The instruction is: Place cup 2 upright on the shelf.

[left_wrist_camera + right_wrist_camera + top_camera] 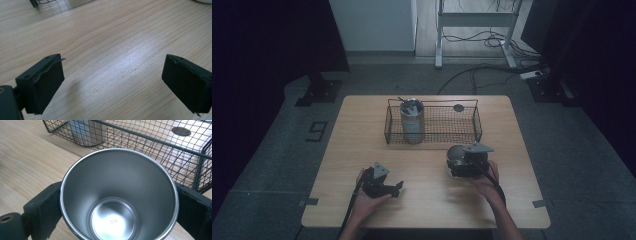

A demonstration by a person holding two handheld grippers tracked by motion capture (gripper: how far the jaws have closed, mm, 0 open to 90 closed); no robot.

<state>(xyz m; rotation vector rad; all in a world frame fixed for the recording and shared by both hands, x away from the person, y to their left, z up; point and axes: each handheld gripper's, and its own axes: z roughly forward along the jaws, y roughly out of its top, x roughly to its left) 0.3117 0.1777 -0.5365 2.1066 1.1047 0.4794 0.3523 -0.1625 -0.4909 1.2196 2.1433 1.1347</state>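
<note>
The steel cup (pixel 118 200) — its lower rim cut off — hides the tabletop beneath.

Both tongs — left tongs (pixel 398 188), right tongs (pixel 456 161) — are black, each topped by a grey three-cornered plate; square black pads (pixel 47 85), a dark cable trailing along each bare forearm

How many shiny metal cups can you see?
2. One metal cup is between the right tongs, in front of the wire basket. The other cup stands inside the basket, at its left end.
</note>
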